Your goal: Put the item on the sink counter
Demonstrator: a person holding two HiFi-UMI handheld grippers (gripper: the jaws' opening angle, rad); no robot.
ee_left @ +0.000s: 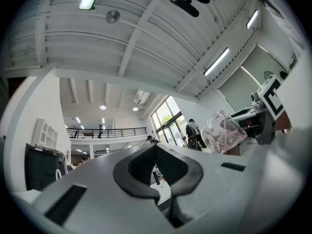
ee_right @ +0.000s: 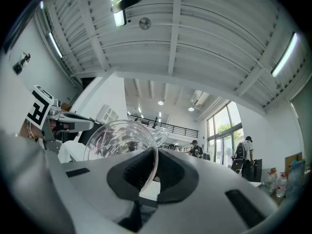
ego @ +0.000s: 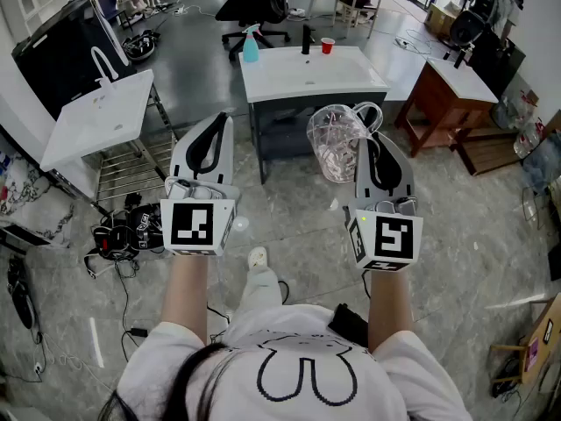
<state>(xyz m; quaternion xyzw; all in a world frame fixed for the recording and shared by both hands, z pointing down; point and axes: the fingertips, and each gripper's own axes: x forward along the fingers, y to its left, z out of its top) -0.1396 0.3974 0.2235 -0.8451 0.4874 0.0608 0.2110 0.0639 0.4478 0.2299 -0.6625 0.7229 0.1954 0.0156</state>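
A clear glass pitcher [ego: 336,140] hangs in the air in front of me, above the floor. My right gripper [ego: 372,144] is shut on its rim; in the right gripper view the glass wall [ee_right: 117,141] passes between the black pads [ee_right: 171,172]. My left gripper [ego: 219,123] is level with it to the left, shut with nothing in it, its pads [ee_left: 146,165] meeting. The left gripper view shows the pitcher [ee_left: 222,133] off to the right. The white sink counter [ego: 280,75] stands a step ahead, beyond both grippers.
On the sink counter stand a blue spray bottle [ego: 251,44], a black faucet [ego: 306,39] and a red cup [ego: 327,46]. A second white sink [ego: 92,117] on a rack is at left, a wooden table [ego: 449,95] at right, cables [ego: 123,235] on the floor.
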